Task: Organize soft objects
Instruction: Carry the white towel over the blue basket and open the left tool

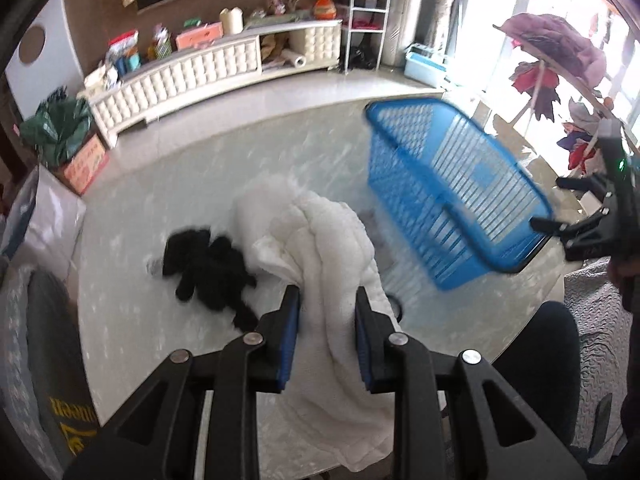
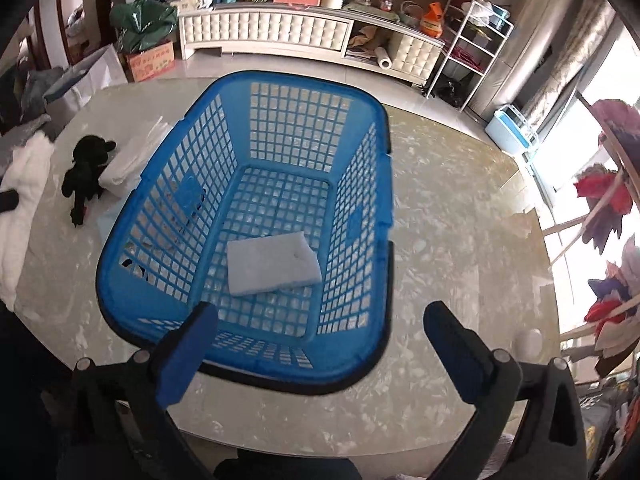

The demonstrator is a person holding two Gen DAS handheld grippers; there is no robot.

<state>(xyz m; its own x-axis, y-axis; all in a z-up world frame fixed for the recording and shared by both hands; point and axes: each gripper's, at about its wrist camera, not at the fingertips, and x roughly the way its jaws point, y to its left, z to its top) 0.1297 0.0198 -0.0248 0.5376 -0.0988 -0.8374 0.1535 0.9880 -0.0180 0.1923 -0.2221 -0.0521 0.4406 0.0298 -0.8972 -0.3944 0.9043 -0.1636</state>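
My left gripper point(image 1: 327, 300) is shut on a white quilted cloth point(image 1: 332, 248) that drapes from its fingers down over the table edge. A black plush toy point(image 1: 212, 268) lies on the table just left of the cloth; it also shows in the right wrist view point(image 2: 86, 172). A blue plastic basket point(image 2: 256, 208) stands on the table with a pale folded sponge-like pad point(image 2: 272, 264) on its floor. My right gripper point(image 2: 320, 316) is open and empty, above the basket's near rim. The basket point(image 1: 448, 184) shows at the right of the left wrist view, with the right gripper point(image 1: 560, 204) beside it.
The round marble table point(image 2: 440, 208) holds everything. A folded white cloth point(image 2: 136, 152) lies left of the basket. A white cabinet point(image 1: 208, 68) stands behind on the floor, a cardboard box point(image 1: 86, 164) at left, a clothes rack point(image 2: 608, 216) at right.
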